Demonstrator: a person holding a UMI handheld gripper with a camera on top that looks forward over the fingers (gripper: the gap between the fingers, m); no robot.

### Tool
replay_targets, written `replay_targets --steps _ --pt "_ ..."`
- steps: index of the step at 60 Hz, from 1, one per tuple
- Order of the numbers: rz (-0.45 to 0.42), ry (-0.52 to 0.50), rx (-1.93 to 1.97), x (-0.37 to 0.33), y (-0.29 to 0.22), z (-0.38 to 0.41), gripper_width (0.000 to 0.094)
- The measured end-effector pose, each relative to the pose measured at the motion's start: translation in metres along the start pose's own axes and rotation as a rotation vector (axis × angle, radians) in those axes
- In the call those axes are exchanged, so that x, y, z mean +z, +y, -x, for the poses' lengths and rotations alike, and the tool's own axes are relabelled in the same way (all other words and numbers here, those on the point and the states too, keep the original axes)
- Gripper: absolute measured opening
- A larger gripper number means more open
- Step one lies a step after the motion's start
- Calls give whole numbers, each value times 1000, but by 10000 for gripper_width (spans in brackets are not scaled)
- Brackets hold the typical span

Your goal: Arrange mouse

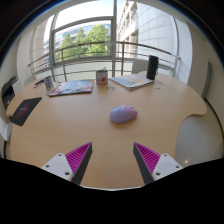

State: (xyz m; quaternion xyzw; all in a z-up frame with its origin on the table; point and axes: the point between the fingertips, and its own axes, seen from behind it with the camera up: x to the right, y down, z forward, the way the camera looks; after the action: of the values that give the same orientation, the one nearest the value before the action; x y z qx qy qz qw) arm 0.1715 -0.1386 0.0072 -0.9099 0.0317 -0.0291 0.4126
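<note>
A pale lilac-grey mouse (124,114) lies on the round wooden table (80,125), a little beyond my fingers and slightly right of their midline. My gripper (112,160) is open and empty, its two fingers with magenta pads (78,159) spread wide above the table's near edge. Nothing stands between the fingers.
A dark mouse mat (24,109) lies at the left of the table. At the far side are a magazine (71,88), a cup (101,76), a booklet (131,81) and a dark bottle (152,67). Windows and a railing stand behind.
</note>
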Motion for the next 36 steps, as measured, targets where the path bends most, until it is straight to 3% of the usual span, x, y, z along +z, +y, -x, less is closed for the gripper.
replay_targets --steps 14,29,32,36 --pt "-24 -12 62 92 -54 -11 845" --pt "-47 56 73 145 -99 -13 829" --pt "-56 69 60 150 -106 -9 783" --pt "-68 62 62 155 -111 -1 622"
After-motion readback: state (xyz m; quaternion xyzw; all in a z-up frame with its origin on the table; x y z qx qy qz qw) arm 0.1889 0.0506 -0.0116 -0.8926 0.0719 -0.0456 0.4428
